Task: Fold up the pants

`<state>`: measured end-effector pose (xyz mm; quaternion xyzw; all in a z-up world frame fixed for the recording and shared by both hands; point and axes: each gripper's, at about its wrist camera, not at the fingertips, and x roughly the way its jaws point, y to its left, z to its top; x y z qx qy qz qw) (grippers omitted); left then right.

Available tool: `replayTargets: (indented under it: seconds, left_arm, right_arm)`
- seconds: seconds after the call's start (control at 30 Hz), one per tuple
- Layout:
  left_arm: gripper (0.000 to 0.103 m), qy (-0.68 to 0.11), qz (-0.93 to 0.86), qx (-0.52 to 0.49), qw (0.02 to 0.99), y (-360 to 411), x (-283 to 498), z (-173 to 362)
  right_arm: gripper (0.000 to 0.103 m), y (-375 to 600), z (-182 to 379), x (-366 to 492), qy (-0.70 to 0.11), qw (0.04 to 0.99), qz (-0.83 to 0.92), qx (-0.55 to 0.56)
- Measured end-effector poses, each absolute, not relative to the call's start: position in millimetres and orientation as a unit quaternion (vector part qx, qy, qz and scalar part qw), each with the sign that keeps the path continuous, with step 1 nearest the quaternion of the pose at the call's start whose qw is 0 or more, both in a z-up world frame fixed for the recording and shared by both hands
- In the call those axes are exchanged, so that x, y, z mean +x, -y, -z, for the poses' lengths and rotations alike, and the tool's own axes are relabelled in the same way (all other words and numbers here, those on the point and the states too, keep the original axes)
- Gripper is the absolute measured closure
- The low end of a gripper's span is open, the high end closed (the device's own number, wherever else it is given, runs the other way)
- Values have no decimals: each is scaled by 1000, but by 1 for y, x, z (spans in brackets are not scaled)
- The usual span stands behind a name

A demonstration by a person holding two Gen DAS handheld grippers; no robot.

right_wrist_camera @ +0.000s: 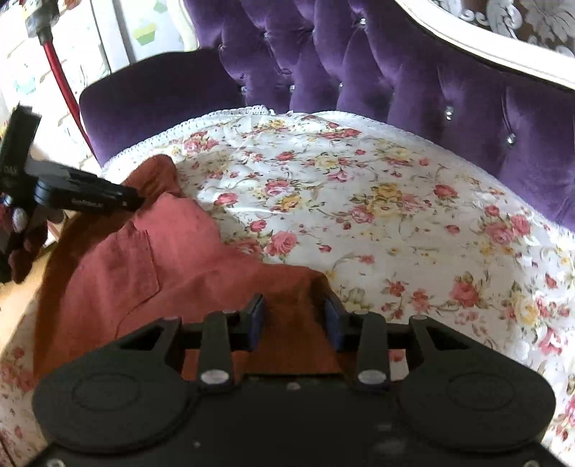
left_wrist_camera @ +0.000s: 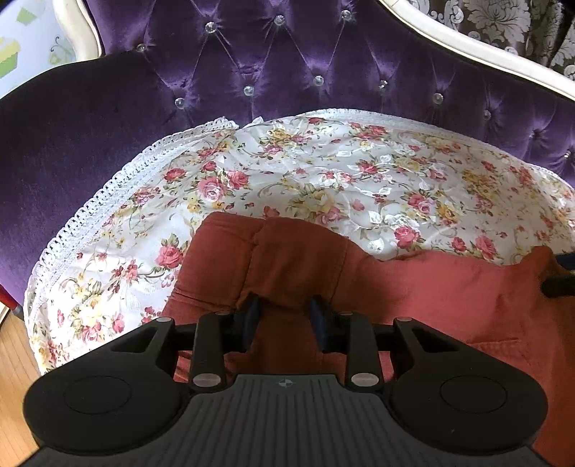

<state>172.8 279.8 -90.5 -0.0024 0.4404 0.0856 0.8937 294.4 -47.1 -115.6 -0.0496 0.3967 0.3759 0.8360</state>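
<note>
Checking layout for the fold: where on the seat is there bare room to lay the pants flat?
Free: the floral cover between the pants and the purple tufted backrest, running out to the cover's far right side, and a strip by the lace edge. Crowded: the near edge, where the left tool and right tool meet bunched pants.

A deep purple velvet sofa, tufted with clear crystal buttons, fills the far side, its curved back edged by a cream-painted wooden frame. A white floral cloth with pink and yellow roses and a lace border covers the seat. Brown damask wallpaper shows far right (pale cupcake-print wall far left). Light wooden floor lies near left.
</note>
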Motion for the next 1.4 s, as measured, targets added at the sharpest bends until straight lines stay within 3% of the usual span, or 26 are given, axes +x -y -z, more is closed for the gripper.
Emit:
replayTargets:
  seconds: [0.17, 0.2, 0.23, 0.4, 0.57, 0.67, 0.73, 0.97, 1.23, 1.27, 1.33, 1.4]
  left_arm:
    - [73, -438, -85, -8, 895, -282, 172, 90]
    - [73, -438, -85, -7, 895, -281, 173, 89]
    - [73, -437, -85, -1, 896, -280, 175, 88]
    - [73, -423, -120, 12, 898, -291, 194, 82]
    - [69, -433, -119, 37, 893, -293, 210, 90]
    - [70, -436, -126, 46, 890, -291, 210, 82]
    - [71, -420, -128, 32, 898, -288, 197, 66]
    - [71, -425, -47, 3, 904, -250, 135, 49]
    - [69, -420, -85, -117, 896, -289, 91, 59]
    - [66, -412, -81, -142, 897, -299, 87, 56]
    - [32, -398, -83, -172, 897, -313, 81, 51]
    - [13, -389, -85, -173, 901, -320, 78, 46]
  right_arm:
    - [68, 50, 121, 296, -406, 818, -407, -19]
    - [97, 51, 121, 298, -405, 817, -411, 2]
    - [99, 53, 121, 301, -402, 814, -417, 35]
    - [101, 66, 126, 318, -390, 854, -329, 95]
    - [103, 56, 137, 315, -399, 855, -325, 64]
    - [95, 62, 134, 316, -402, 857, -314, 77]
    - [63, 69, 122, 306, -384, 876, -284, 64]
    - [64, 108, 78, 227, -333, 908, -249, 47]
    - [65, 107, 99, 104, -357, 901, -242, -47]
    - [65, 107, 104, 96, -361, 900, -239, -49]
    - [65, 108, 112, 86, -366, 899, -236, -44]
    - [65, 110, 117, 77, -368, 900, -232, -37]
